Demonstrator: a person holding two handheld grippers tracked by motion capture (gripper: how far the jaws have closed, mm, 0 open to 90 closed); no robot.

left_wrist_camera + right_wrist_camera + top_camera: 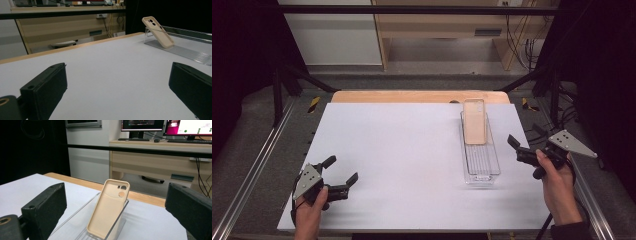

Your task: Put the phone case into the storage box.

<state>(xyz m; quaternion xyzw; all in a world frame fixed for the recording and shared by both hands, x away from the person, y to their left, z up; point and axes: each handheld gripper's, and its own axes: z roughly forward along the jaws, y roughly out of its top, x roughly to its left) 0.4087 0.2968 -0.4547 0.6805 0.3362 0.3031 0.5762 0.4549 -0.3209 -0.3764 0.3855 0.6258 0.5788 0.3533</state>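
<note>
A: Item one, lower frame of the right gripper view: right gripper, jaws wide apart, nothing between them. Item two?

B: Phone case, beige, centre of that view. It stands tilted with its foot inside the clear tray and its upper part leaning on the tray's far end. In the high view it sits right of centre, with the right gripper just beside the tray's right wall.

A: Handling notes?

B: Judged light, thin-walled and somewhat flexible; probably matte enough to grip, unlikely to break. A hard squeeze across the open shell could bow it. Best purchase looks to be the two long side edges near the upper half, clear of the camera cut-outs and above the tray rim. The tray itself seems light and may slide or lift with the case.

A: Left gripper?

B: Lower left of the high view, jaws apart, empty, well apart from the case over the white table.

A: Hard to make out?

B: The case's foot is blurred behind the tray's transparent wall, so whether it catches on the ribbed floor cannot be told. Its inner face is turned away.
</note>
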